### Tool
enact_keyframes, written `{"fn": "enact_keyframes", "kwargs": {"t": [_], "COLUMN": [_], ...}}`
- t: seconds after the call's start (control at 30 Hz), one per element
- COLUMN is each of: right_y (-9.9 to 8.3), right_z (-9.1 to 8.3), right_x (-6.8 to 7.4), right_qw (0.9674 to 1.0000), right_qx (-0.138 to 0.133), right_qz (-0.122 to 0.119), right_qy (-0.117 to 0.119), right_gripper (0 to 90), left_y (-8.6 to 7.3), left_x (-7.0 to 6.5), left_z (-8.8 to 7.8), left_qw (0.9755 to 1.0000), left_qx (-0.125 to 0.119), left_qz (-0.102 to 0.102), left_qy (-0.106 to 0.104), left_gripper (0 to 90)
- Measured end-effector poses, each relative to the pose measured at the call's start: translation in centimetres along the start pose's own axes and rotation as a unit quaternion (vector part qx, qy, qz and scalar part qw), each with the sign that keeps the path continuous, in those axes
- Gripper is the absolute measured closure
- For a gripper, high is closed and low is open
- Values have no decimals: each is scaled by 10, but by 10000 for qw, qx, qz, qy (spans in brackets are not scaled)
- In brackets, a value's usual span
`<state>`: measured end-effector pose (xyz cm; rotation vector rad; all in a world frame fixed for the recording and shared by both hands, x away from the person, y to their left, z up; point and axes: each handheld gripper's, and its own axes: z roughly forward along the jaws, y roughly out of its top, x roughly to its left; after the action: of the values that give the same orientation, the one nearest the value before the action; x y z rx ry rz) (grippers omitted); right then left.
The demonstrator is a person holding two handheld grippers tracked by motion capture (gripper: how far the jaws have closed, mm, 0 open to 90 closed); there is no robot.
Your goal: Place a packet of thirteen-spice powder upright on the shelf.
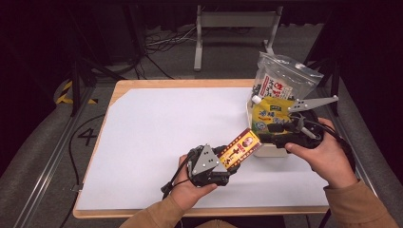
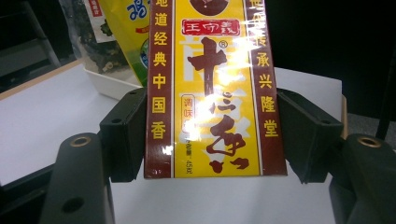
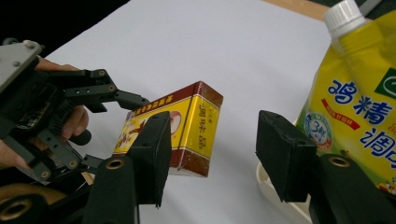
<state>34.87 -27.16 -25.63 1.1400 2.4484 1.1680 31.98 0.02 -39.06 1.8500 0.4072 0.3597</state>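
Observation:
A yellow and dark-red seasoning box [image 1: 241, 147] [image 2: 215, 93] is held tilted above the white table sheet [image 1: 161, 128], its far end toward the tray. My left gripper [image 1: 230, 161] [image 2: 215, 135] is shut on its lower end, one pad on each long side. In the right gripper view the same box [image 3: 187, 128] hangs beyond my own jaws, with the left gripper's fingers [image 3: 116, 98] on it. My right gripper [image 1: 270, 133] [image 3: 217, 154] stands open with nothing between its pads, next to a yellow pouch [image 1: 267, 114] [image 3: 359, 112] with a white cap.
The pouch stands in a white tray [image 1: 272, 151] [image 3: 271, 196] at the table's right side. Behind it leans a clear zip bag [image 1: 281, 78] of dark contents. The wooden table edge [image 1: 180, 83] runs along the back, with a metal stand on the floor beyond.

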Motion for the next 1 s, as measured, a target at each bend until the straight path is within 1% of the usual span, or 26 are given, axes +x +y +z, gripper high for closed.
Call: {"fn": "enact_keyframes", "kwargs": {"t": [0.07,0.13,0.2,0.3,0.4,0.5,0.53,0.6,0.63,0.73,0.77,0.8,0.83,0.87,0.93,0.97,1.0], "right_y": [0,1,1,1,0,-1,-2,-3,-4,-5,-5,-5,-5,-5,-5,-4,-4], "right_z": [5,9,10,16,21,26,28,31,34,38,39,40,40,41,42,42,41], "right_x": [-2,-4,-5,-5,-4,-5,-5,-6,-6,-6,-5,-5,-5,-3,-1,-1,0], "right_qw": [9998,9996,9994,9983,9973,9960,9957,9951,9942,9930,9921,9906,9906,9879,9910,9918,9924], "right_qx": [129,195,219,331,456,490,513,554,579,622,644,656,656,621,601,614,617], "right_qz": [120,200,225,363,408,487,509,534,574,599,598,614,614,678,511,467,437], "right_qy": [18,69,106,300,396,572,584,628,705,808,894,1027,1027,1252,1080,1017,971], "right_gripper": [446,427,421,415,409,391,391,387,387,397,403,403,403,407,457,489,494], "left_y": [0,0,0,1,1,0,0,0,0,0,0,0,0,-1,-1,-1,-1], "left_x": [-1,-1,-2,-3,-3,-3,-3,-2,-2,-2,-2,-2,-1,0,0,0,0], "left_z": [0,0,0,0,-1,-1,-1,-1,-1,-1,-1,-1,-1,-1,-2,-2,-2], "left_qw": [10000,10000,10000,9999,9998,9998,9997,9998,9998,9998,9998,9998,9997,9997,9997,9997,9997], "left_qx": [-17,-17,-22,-42,-60,-84,-80,-89,-93,-110,-112,-112,-103,-112,-106,-103,-93], "left_qz": [17,72,71,110,168,188,210,197,193,173,177,177,185,178,157,157,164], "left_qy": [-17,-36,-33,-38,-17,27,40,51,47,64,78,78,128,126,127,130,129], "left_gripper": [323,323,323,324,323,323,323,323,323,323,323,323,323,323,323,323,322]}}
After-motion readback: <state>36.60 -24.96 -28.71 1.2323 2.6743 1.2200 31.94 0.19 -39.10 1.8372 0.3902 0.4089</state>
